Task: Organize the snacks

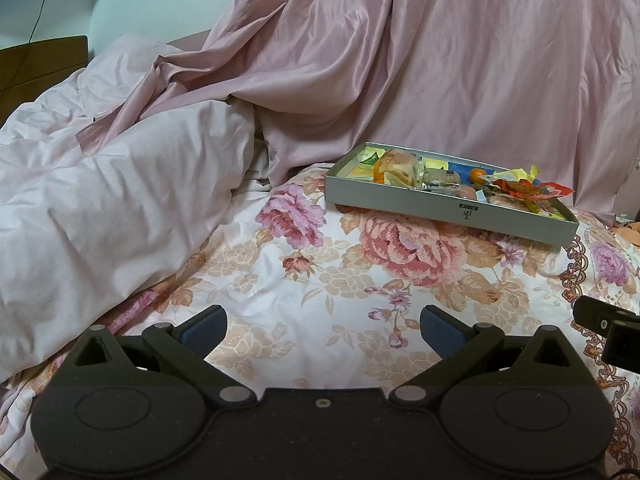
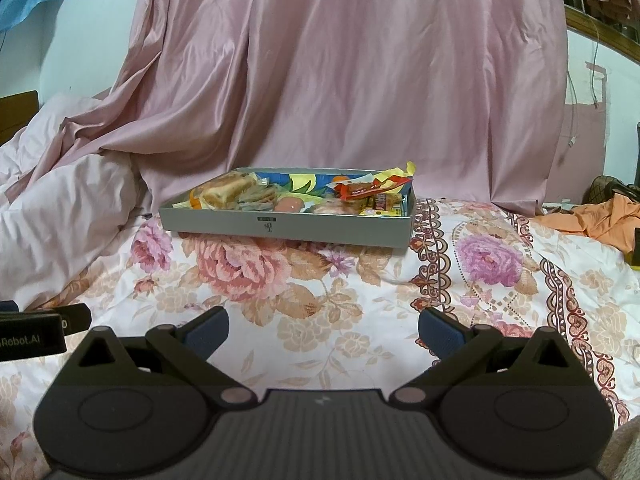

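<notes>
A shallow grey box [image 1: 400,200] [image 2: 224,222] lies on the floral bedspread, full of wrapped snacks: a bread pack [image 2: 226,192], a red wrapper [image 2: 362,189], yellow packets [image 2: 380,211] and a small orange [image 1: 476,175]. My left gripper [image 1: 323,330] is open and empty, low over the bedspread, well short of the box, which is ahead to its right. My right gripper [image 2: 323,330] is open and empty, with the box straight ahead and slightly left. Each gripper's edge shows in the other's view.
A pale pink duvet [image 1: 100,208] is heaped on the left. A pink satin drape [image 2: 340,80] hangs behind the box. Orange cloth [image 2: 600,216] and a dark object [image 2: 636,248] lie at the bed's right edge. Floral bedspread [image 2: 320,280] lies between grippers and box.
</notes>
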The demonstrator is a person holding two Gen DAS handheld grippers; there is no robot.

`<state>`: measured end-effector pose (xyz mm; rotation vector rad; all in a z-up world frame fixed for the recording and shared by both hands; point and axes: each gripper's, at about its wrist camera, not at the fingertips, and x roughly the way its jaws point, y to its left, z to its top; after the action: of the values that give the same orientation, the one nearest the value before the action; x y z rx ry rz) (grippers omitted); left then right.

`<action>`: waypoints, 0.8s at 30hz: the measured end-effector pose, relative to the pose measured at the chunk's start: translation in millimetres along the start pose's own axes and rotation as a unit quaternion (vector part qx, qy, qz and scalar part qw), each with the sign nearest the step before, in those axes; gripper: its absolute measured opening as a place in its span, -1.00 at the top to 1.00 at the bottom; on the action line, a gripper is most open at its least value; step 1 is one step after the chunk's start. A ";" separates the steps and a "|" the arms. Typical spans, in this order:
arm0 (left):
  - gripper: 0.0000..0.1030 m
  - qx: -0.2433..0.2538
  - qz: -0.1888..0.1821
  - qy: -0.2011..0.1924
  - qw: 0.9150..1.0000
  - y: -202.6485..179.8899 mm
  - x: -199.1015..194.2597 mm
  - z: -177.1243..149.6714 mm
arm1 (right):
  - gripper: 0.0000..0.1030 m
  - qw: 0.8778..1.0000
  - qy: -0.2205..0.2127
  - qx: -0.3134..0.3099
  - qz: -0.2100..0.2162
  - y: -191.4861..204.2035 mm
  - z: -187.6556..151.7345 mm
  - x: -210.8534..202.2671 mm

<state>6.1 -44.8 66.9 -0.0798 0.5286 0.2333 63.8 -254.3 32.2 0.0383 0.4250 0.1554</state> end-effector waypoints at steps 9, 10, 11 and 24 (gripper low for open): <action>-0.98 0.000 0.000 0.000 1.000 0.1 -0.4 0.2 | -0.99 1.000 0.002 -0.002 0.000 1.0 0.6 0.4; -0.99 0.000 0.000 0.000 1.000 0.2 -0.5 0.2 | -0.99 1.000 0.002 -0.002 0.000 0.7 0.1 0.0; -0.98 -0.001 0.000 0.000 1.000 0.0 -0.3 0.0 | -0.99 1.000 0.002 -0.002 0.000 1.1 0.6 0.5; -0.98 0.000 0.000 0.000 1.000 0.0 -0.5 0.0 | -0.99 1.000 0.003 -0.002 0.000 1.0 0.4 0.4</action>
<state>5.7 -44.9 67.2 -0.0804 0.5284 0.2337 64.2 -253.2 32.5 0.0338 0.4301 0.1555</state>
